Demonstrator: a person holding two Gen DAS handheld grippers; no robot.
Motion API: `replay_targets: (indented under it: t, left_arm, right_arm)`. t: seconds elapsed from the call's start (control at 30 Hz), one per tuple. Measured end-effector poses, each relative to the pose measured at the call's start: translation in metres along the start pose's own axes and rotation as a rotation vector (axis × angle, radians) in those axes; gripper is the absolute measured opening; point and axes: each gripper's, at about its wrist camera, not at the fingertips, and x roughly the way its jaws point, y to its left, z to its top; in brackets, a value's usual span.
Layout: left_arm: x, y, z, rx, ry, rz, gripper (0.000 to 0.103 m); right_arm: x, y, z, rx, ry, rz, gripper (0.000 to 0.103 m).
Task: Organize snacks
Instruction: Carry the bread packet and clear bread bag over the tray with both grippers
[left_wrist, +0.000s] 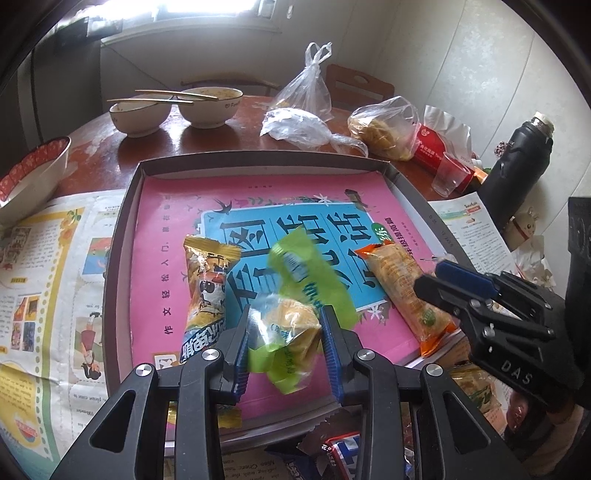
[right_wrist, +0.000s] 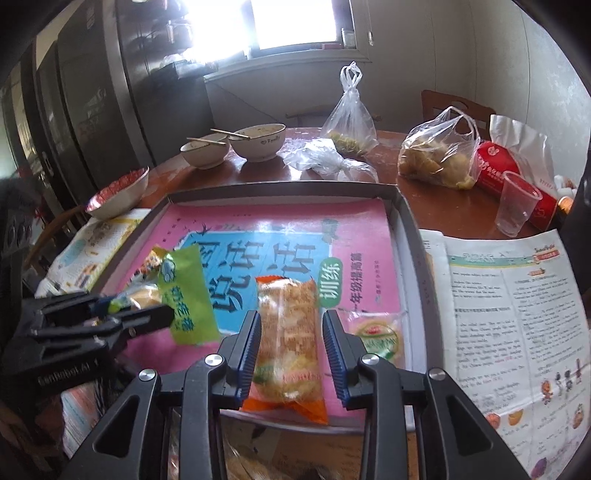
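Observation:
A shallow grey box (left_wrist: 125, 221) (right_wrist: 406, 229) holds a pink book. My left gripper (left_wrist: 287, 332) (right_wrist: 147, 310) is shut on a green packet (left_wrist: 314, 280) (right_wrist: 188, 295) with a yellow cake inside, over the book's near left part. To its left a yellow snack packet (left_wrist: 207, 288) (right_wrist: 151, 262) lies on the book. My right gripper (right_wrist: 291, 350) (left_wrist: 439, 277) is shut on an orange-ended snack packet (right_wrist: 288, 332) (left_wrist: 402, 288) over the book's near right part. A clear packet with a green round label (right_wrist: 380, 336) lies just right of it.
Two bowls with chopsticks (left_wrist: 177, 107) (right_wrist: 236, 144), plastic bags (left_wrist: 306, 96) (right_wrist: 436, 155), a red tissue pack (right_wrist: 498, 166), a plastic cup (right_wrist: 517, 206) and a black flask (left_wrist: 517, 158) stand beyond the box. Newspapers (left_wrist: 48, 277) (right_wrist: 509, 314) flank it. A red-rimmed bowl (left_wrist: 33, 173) sits far left. More packets (left_wrist: 343, 446) lie at the near edge.

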Motion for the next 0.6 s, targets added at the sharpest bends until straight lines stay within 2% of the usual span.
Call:
replay_targets:
  t: [0.33, 0.6]
  left_arm:
    - [-0.01, 0.0, -0.002, 0.005, -0.003, -0.013, 0.037]
    - [-0.021, 0.002, -0.003, 0.011, 0.0, -0.021, 0.053]
  right_arm:
    - [-0.003, -0.004, -0.006, 0.005, 0.015, -0.016, 0.035]
    - [-0.001, -0.003, -0.005, 0.019, 0.024, -0.022, 0.035]
